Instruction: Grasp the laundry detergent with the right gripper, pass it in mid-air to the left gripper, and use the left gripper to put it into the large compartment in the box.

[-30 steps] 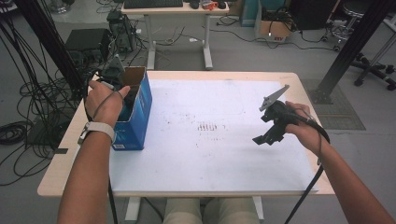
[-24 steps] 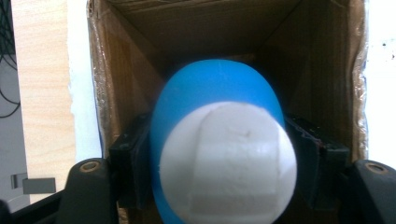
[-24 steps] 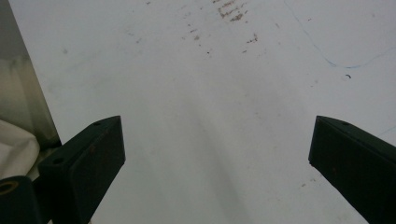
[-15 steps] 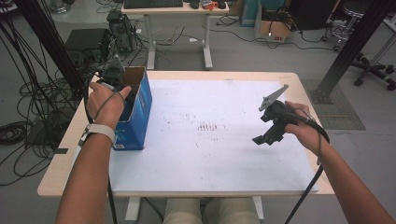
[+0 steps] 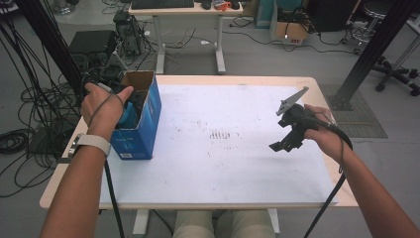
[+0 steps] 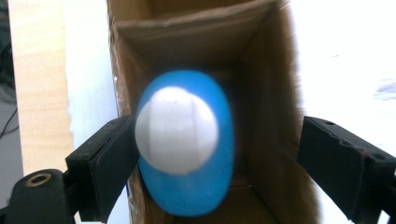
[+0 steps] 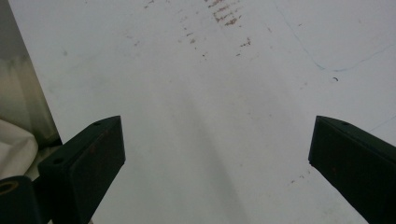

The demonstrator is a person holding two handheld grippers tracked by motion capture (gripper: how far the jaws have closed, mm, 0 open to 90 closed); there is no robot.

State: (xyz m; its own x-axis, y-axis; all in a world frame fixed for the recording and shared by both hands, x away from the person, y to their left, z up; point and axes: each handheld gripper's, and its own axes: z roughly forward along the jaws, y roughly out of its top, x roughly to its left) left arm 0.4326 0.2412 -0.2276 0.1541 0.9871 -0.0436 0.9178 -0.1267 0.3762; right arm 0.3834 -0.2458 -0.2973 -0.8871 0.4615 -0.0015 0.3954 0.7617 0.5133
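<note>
Left claw (image 6: 212, 154) sits over the open top of the blue cardboard box (image 5: 143, 130), at the table's (image 5: 237, 82) left edge. Jaws have just been opening & now stand wide. Between them, in the left gripper view, a blue & white object (image 6: 184, 140), rounded, blurred, hangs inside the box's brown interior. Left pad is just beside or touching its edge, can't tell which; right pad is well clear of it, so no grip. In the high view the left hand (image 5: 104, 106) covers most of the claw; a bit of teal blue shows at the box mouth by the thumb.

Right claw (image 7: 217, 154) is open too, jaws far apart w/ nothing between, pointing down at the white sheet (image 7: 224, 93) covering the table. High view: right claw (image 5: 283, 144) held above the sheet's right part, well apart from the box, grey plate up top, cable trailing back along the forearm. Faint reddish smudges (image 5: 220, 134) mark the sheet near its middle.
</note>
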